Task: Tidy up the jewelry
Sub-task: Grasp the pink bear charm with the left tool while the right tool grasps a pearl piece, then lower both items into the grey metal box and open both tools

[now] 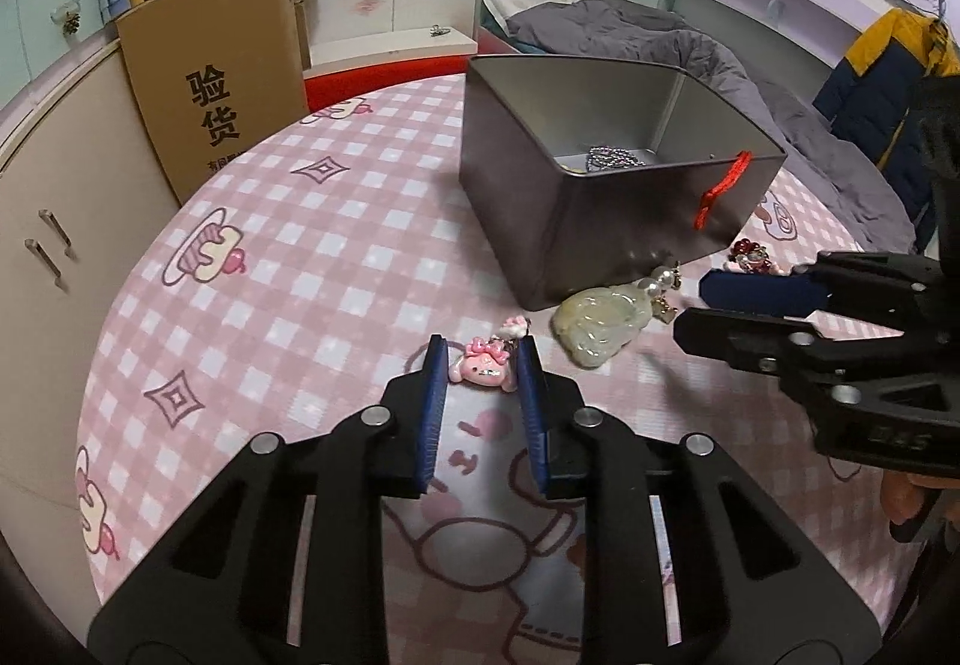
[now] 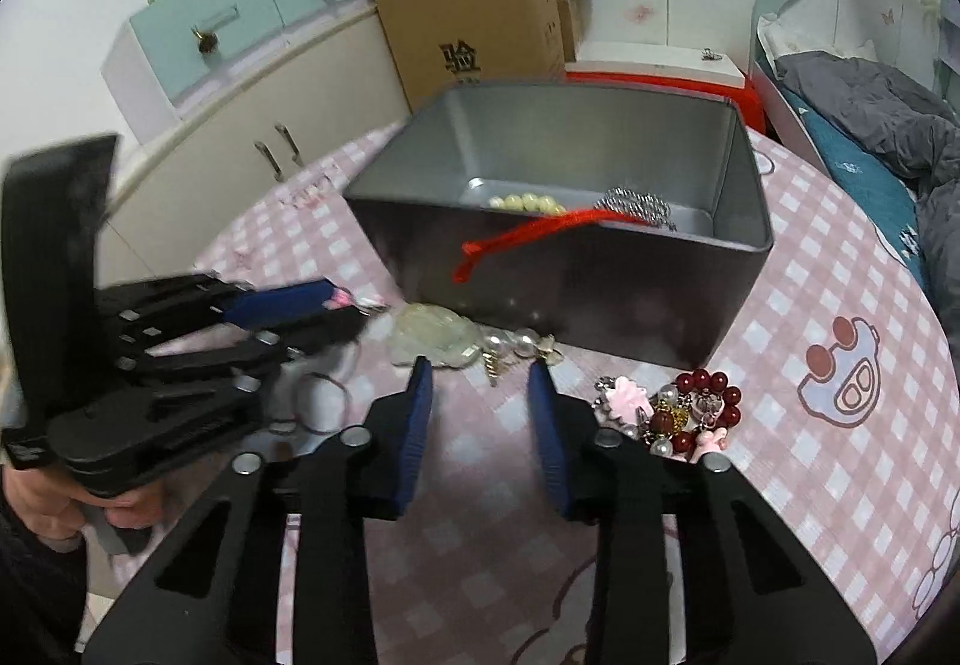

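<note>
Left gripper pads clamp a pink bow-topped cartoon charm; right gripper narrowly parted, empty, beside the grey metal tin

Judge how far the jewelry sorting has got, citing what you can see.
Done: cream beads and a silver chain lie in the tin.
In hand: the left gripper straddles a pink charm.
Left: jade pendant, pearl piece and red bead cluster on the tablecloth.

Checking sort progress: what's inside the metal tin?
Inside the metal tin: pale bead strand, silver chain, and a red cord draped over the front rim. The near wall hides the rest of the floor.
</note>
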`<state>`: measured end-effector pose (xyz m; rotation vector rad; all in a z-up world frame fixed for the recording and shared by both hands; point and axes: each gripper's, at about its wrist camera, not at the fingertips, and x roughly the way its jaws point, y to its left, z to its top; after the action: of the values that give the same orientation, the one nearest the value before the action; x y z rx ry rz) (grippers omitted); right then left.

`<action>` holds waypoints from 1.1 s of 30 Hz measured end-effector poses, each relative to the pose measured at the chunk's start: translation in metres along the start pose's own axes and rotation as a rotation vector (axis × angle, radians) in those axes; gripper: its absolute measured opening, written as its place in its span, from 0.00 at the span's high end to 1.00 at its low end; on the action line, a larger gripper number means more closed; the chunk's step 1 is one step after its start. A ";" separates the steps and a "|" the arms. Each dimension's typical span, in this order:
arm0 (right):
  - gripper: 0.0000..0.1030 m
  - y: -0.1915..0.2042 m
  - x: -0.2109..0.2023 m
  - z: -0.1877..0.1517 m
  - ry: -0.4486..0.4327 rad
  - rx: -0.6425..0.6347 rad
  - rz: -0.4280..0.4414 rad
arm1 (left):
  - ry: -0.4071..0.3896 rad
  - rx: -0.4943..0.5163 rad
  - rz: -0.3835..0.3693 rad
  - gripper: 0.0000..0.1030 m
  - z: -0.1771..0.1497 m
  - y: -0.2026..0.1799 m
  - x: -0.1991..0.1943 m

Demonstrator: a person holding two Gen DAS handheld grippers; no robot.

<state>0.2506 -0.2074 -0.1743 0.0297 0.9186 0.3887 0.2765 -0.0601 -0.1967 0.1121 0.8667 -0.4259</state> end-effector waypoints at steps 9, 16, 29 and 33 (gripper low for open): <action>0.89 0.012 0.015 0.000 -0.002 -0.084 -0.098 | 0.014 0.029 -0.014 0.75 0.008 -0.006 0.011; 0.99 0.010 0.010 -0.006 -0.006 -0.089 -0.076 | 0.006 0.009 -0.038 0.80 -0.003 -0.003 0.000; 0.99 0.013 -0.069 0.012 -0.158 -0.067 0.016 | -0.135 -0.036 -0.045 0.80 0.007 0.003 -0.070; 0.99 0.017 -0.101 0.028 -0.233 -0.092 0.017 | -0.200 -0.015 -0.046 0.80 0.023 -0.003 -0.094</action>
<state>0.2130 -0.2223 -0.0764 -0.0011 0.6709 0.4334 0.2380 -0.0389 -0.1102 0.0352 0.6760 -0.4653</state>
